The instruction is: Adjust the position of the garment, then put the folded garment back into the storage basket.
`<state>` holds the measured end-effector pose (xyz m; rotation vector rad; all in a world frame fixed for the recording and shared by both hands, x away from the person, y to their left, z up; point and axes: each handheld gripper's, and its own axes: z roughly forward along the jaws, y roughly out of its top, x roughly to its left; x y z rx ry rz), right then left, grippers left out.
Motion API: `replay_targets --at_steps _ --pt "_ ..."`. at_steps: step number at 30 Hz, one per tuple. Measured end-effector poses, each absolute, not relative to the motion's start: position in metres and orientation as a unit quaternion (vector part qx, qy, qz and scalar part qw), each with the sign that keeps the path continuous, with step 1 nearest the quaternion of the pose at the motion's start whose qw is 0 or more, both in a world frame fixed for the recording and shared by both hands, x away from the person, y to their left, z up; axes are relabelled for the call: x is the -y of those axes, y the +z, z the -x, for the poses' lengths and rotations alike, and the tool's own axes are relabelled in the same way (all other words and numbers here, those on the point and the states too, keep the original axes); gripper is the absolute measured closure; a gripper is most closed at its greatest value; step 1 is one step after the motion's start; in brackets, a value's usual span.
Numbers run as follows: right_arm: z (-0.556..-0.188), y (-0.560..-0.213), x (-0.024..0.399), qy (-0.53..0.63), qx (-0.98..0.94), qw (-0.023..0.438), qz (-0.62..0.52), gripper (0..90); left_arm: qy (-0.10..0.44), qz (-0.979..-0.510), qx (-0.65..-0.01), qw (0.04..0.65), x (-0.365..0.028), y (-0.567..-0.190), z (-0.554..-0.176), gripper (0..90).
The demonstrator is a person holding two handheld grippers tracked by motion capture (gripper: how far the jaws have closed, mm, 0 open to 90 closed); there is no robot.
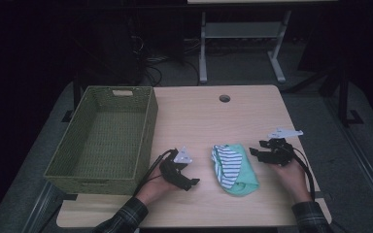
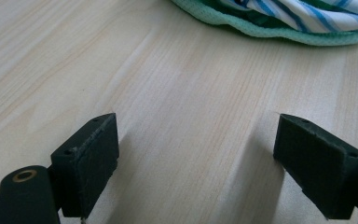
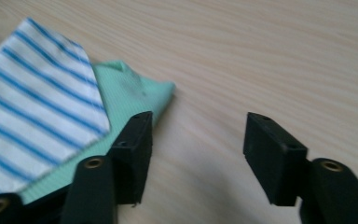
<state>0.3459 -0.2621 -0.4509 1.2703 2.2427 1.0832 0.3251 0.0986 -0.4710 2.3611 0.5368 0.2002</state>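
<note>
A small pile of folded cloths lies on the wooden table (image 1: 194,121): a mint green cloth (image 1: 245,179) with a white, blue-striped cloth (image 1: 226,162) on top. My left gripper (image 1: 193,183) rests on the table just left of the pile, open, with only bare wood between its jaws (image 2: 196,140); the green cloth's edge (image 2: 261,31) lies ahead of it. My right gripper (image 1: 258,151) sits just right of the pile, open (image 3: 196,140), with nothing between its jaws. Its left jaw stands beside the green cloth (image 3: 135,88) and the striped cloth (image 3: 32,112).
A green woven basket (image 1: 148,131) stands at the table's left side, with nothing in it. A round cable hole (image 1: 225,98) is near the table's far edge. A desk frame (image 1: 243,43) and cables stand on the floor beyond.
</note>
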Motion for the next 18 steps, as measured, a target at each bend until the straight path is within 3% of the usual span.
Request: replay_targets --at_steps 5,18 --pt "-0.334 -0.460 0.280 0.366 -0.787 0.172 -0.466 30.9 0.070 -0.913 -0.199 0.348 -0.093 -0.461 -0.329 13.5" --pt "-0.319 -0.482 0.301 0.348 -0.780 0.195 -0.482 19.6 0.055 -0.928 -0.142 0.340 -0.064 -0.426 -0.343 13.8"
